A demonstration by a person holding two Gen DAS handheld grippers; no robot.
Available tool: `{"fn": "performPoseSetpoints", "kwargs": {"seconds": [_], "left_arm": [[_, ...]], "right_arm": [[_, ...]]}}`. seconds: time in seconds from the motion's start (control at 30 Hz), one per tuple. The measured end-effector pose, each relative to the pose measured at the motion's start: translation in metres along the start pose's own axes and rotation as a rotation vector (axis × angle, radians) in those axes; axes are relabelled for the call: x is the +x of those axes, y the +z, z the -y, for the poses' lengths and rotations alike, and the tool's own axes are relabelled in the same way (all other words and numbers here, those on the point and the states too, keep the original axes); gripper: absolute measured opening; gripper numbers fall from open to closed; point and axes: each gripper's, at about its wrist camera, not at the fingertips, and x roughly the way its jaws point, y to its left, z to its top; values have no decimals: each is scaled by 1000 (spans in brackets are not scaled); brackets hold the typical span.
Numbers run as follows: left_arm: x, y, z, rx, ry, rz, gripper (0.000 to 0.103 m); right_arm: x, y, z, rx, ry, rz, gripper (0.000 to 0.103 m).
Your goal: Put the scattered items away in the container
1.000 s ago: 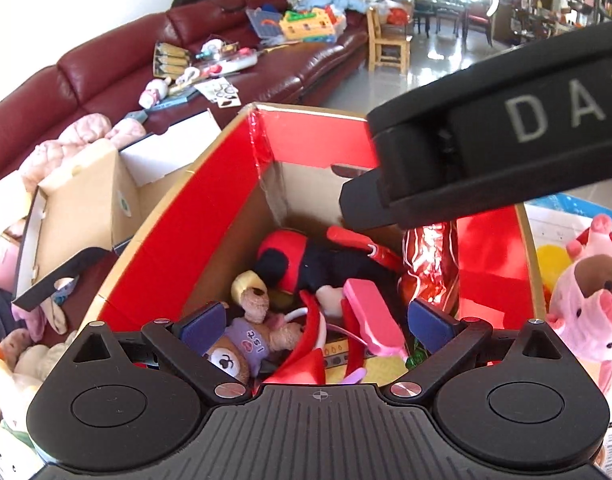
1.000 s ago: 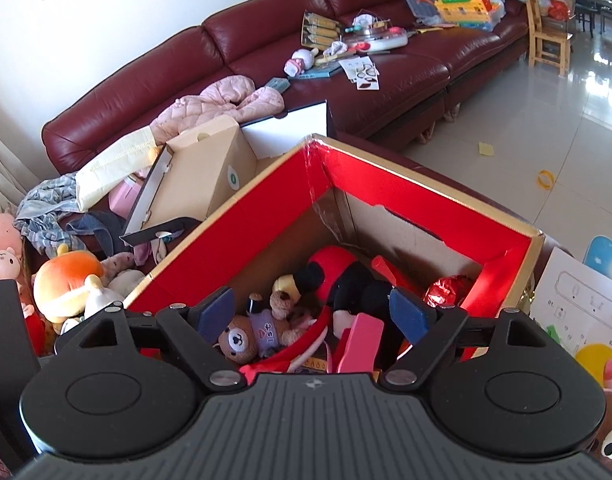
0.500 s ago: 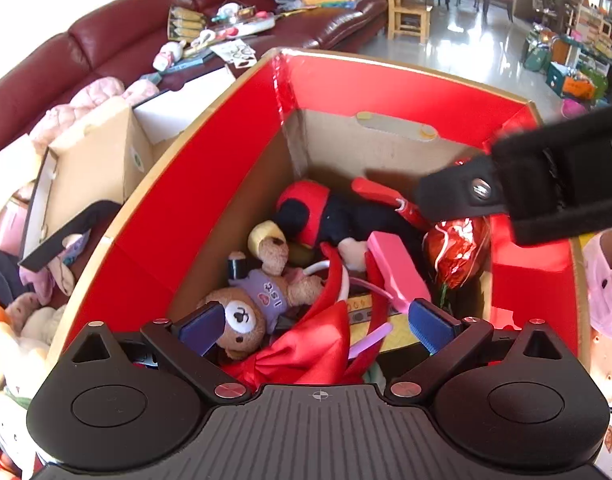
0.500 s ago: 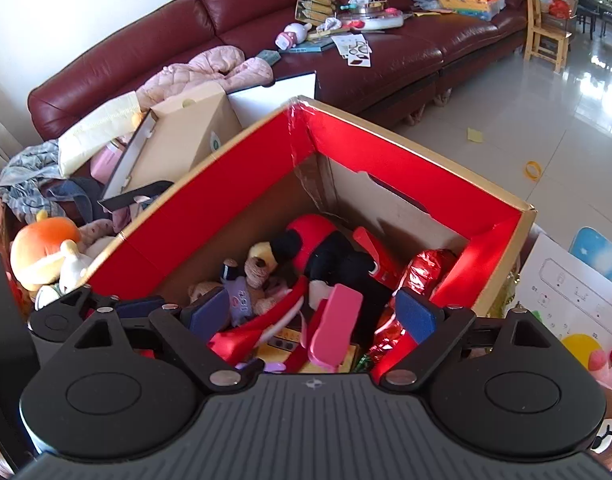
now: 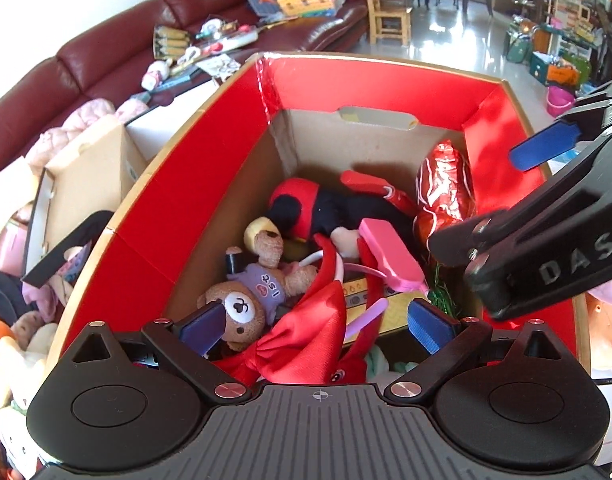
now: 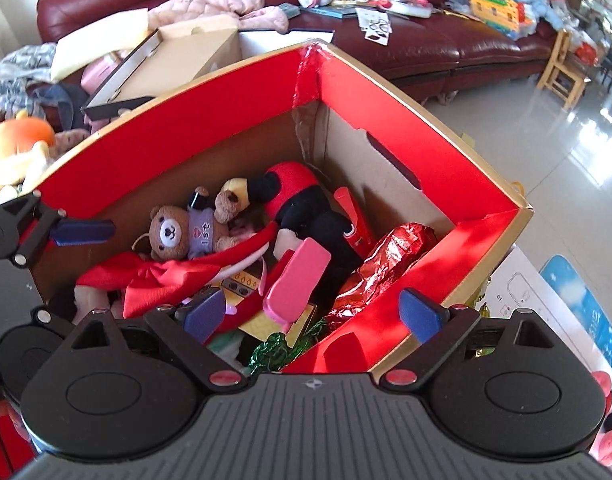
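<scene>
Red satin bow (image 5: 306, 340) in the toy box (image 5: 193, 184) looks light and slippery, best pinched at its knot; left tongs (image 5: 318, 326) gape empty, right tongs (image 6: 312, 312) are opening, empty.

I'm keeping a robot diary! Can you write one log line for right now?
place: over red box | left gripper: open, empty | right gripper: opening, empty | in box: teddy bear, pink toy, foil balloon
</scene>
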Motion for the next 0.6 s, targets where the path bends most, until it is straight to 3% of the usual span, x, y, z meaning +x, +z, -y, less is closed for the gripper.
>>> {"fn": "performPoseSetpoints", "kwargs": {"seconds": [0.4, 0.6], "left_arm": [[32, -7, -2, -16, -38, -83, 101], [36, -9, 0, -9, -35, -88, 101]], "right_arm": [[10, -6, -11, -176, -20, -35, 97], [16, -6, -9, -172, -15, -41, 97]]}}
